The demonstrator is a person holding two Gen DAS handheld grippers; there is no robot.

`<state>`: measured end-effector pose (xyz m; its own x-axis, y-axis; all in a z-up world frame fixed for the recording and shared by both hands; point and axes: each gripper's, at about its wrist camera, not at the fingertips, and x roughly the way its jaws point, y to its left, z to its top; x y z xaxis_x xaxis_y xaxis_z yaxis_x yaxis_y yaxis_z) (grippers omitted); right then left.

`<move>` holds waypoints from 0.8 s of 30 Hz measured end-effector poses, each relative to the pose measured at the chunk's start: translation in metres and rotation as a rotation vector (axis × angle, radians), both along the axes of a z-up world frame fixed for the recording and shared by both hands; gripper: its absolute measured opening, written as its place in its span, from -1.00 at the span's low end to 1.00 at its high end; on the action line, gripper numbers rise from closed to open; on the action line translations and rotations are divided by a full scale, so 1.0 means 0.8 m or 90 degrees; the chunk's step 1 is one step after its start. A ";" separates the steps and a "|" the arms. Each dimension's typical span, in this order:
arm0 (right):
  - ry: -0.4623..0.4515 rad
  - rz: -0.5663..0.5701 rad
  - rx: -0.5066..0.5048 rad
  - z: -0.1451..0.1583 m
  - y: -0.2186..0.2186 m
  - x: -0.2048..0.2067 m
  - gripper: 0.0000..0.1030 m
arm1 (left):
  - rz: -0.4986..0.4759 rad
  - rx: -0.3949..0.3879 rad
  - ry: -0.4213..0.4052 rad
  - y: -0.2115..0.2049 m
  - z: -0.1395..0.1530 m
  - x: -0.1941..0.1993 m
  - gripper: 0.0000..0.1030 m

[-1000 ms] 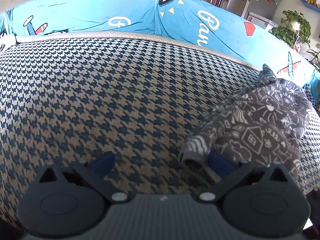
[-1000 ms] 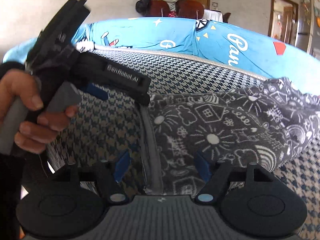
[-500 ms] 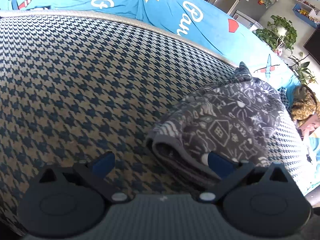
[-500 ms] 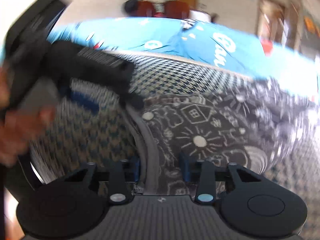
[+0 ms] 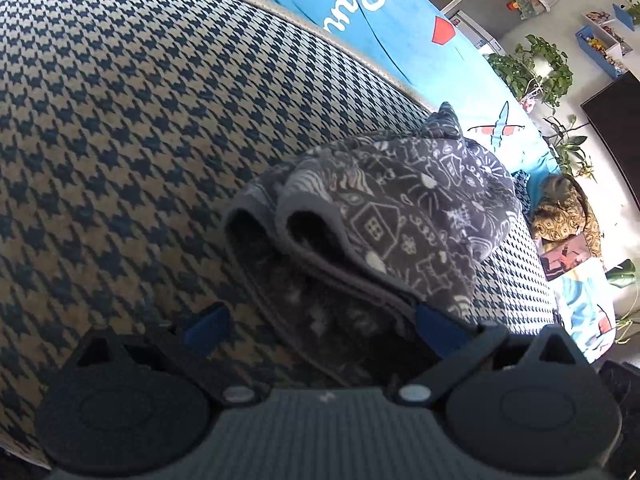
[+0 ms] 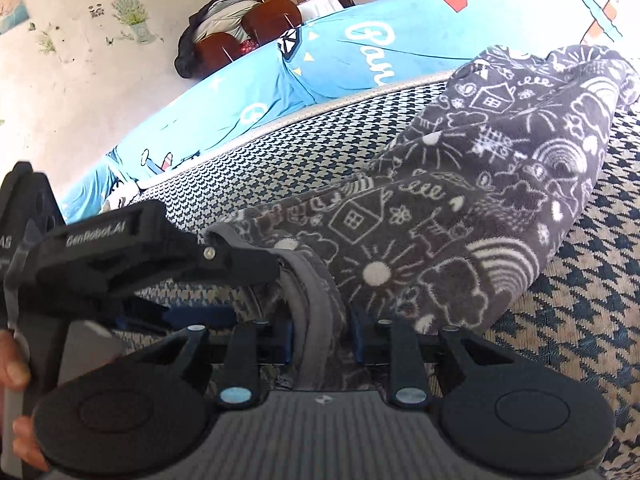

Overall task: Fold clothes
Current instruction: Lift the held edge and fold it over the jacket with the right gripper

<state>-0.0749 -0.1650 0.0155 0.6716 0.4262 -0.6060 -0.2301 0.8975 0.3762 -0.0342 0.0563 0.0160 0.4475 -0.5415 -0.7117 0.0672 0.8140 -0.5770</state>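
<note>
Fleece garment, grey with white doodles, lies bunched on the houndstooth sofa; the left gripper, now nearer, straddles its hem, jaws spread. Right wrist view: right gripper jaws are closing on the hem, starting a fold.

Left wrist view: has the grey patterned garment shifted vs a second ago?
Yes. The garment now shows toward mid-frame, further from the blue cushion edge; the left gripper straddles its hem.

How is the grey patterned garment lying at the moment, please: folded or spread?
Folded, roughly: the grey patterned garment lies bunched, its hem doubled in layers.
</note>
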 end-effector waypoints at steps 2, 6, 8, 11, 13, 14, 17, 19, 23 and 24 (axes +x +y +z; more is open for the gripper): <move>-0.024 0.019 -0.046 0.004 0.010 -0.005 -0.51 | 0.002 -0.003 0.003 -0.004 -0.002 0.004 1.00; -0.052 0.052 -0.112 0.003 0.032 -0.016 -0.40 | -0.010 0.000 0.003 -0.018 0.002 0.014 1.00; -0.062 0.070 -0.131 0.001 0.038 -0.022 -0.25 | -0.019 0.002 -0.003 -0.024 0.008 0.017 1.00; -0.074 0.093 -0.139 -0.001 0.044 -0.026 0.00 | -0.032 0.012 -0.011 -0.031 0.019 0.019 1.00; -0.084 0.104 -0.156 -0.005 0.050 -0.027 0.09 | -0.034 0.017 -0.009 -0.033 0.022 0.021 1.00; -0.089 0.110 -0.167 -0.009 0.056 -0.027 0.13 | -0.034 0.018 -0.006 -0.033 0.022 0.022 1.00; -0.109 0.129 -0.202 -0.014 0.070 -0.031 0.29 | -0.033 0.019 0.001 -0.033 0.024 0.026 1.00; -0.126 0.136 -0.232 -0.019 0.079 -0.033 0.32 | -0.033 0.018 0.004 -0.033 0.025 0.029 1.00; -0.176 0.131 -0.342 -0.037 0.100 -0.037 0.26 | -0.028 0.004 0.012 -0.031 0.029 0.031 1.00; -0.190 0.128 -0.370 -0.041 0.105 -0.038 0.14 | -0.027 0.001 0.014 -0.030 0.030 0.031 1.00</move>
<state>-0.1053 -0.0808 -0.0171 0.7873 0.2220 -0.5752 -0.4327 0.8636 -0.2589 -0.0094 0.0325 0.0396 0.4082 -0.5580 -0.7225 0.0886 0.8119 -0.5770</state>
